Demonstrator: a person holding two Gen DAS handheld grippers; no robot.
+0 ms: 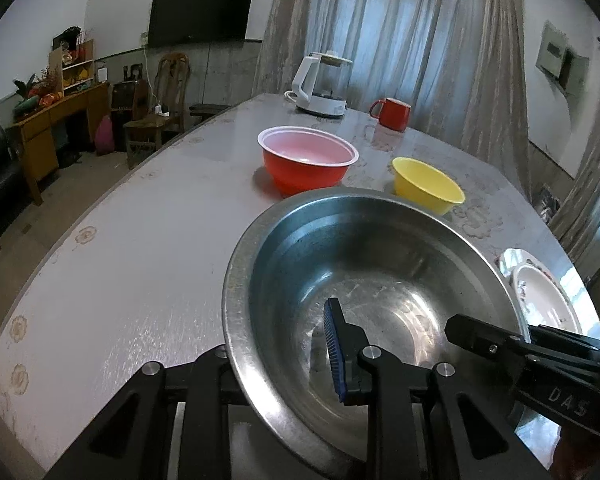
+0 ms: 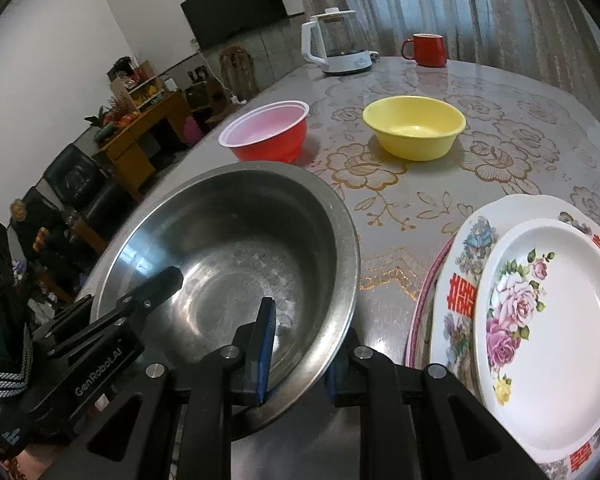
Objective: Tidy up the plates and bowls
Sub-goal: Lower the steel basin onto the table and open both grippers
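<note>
A wide steel bowl point(image 1: 380, 264) point(image 2: 236, 240) fills the near part of both views, held by both grippers at its near rim. My left gripper point(image 1: 276, 356) is shut on the rim, blue pad inside the bowl, other finger hidden beneath. My right gripper point(image 2: 300, 344) is shut on the rim as well, one pad inside, one outside. Whether the bowl rests on the table point(image 2: 400, 208) or hangs just above it, I cannot tell. Farther back stand a red bowl point(image 1: 308, 160) point(image 2: 266, 132) and a yellow bowl point(image 1: 426, 186) point(image 2: 414, 126). A stack of flowered plates point(image 2: 548, 332) point(image 1: 540, 292) lies right of the steel bowl.
A white kettle point(image 1: 322, 84) point(image 2: 336, 44) and a red mug point(image 1: 392, 114) point(image 2: 426, 50) stand at the table's far edge by the curtains. The table's left edge point(image 1: 100, 208) drops to the floor, with chairs and a wooden desk beyond.
</note>
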